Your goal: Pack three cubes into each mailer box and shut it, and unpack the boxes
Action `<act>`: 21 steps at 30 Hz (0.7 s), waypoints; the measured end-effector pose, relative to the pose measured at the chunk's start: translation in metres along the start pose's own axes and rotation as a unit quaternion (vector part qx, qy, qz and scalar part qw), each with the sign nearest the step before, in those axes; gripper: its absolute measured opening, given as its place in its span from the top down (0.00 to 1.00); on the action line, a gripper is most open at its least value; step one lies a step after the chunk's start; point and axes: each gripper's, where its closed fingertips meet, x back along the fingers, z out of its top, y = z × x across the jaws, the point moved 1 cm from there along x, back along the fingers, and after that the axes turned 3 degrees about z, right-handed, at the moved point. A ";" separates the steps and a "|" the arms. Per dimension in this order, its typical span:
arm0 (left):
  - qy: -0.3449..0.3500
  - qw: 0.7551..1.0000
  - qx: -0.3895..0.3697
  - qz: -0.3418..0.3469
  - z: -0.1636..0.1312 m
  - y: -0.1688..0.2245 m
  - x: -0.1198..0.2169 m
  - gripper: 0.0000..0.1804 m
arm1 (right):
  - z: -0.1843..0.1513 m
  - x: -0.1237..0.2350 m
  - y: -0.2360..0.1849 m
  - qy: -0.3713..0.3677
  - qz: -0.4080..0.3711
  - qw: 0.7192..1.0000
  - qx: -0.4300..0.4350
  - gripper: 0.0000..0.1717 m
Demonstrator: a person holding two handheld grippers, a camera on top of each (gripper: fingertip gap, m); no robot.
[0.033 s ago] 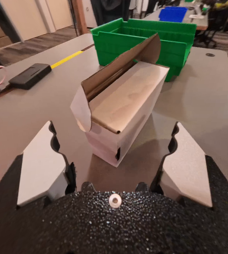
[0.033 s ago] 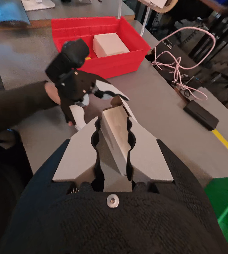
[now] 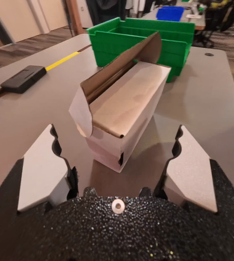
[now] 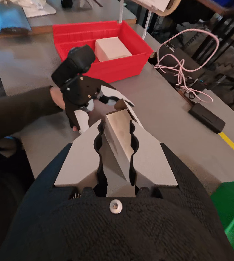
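A white mailer box (image 3: 127, 101) stands on the grey table (image 3: 28, 127) with its lid lying down over the top. The lid's brown-lined long flap (image 3: 127, 60) sticks up along the left edge. No cubes show. My left gripper (image 3: 116, 125) is wide open and empty, just short of the box's near end. In the right wrist view it (image 4: 98, 110) hovers at the box's far end. My right gripper (image 4: 115, 121) is partly open above the box (image 4: 120, 135), which shows between its fingers. The left wrist view shows no gripper touching the box.
A green bin (image 3: 127, 41) stands behind the box and also shows in the right wrist view (image 4: 232, 211). A red bin (image 4: 113, 73) holds another white box (image 4: 112, 48). A black device (image 3: 23, 79) and pink cable (image 4: 184, 67) lie at the table's side. One gripper's finger ends stand about 12 cm off the other's. The left tips stand about 30 cm off the black device (image 3: 23, 79). It is also in sight in the right wrist view (image 4: 201, 114).
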 end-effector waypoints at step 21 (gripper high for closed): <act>0.041 0.997 0.014 -0.065 -0.003 0.004 -0.014 0.57 | -0.029 -0.045 0.056 -0.198 -0.050 0.938 0.281 0.97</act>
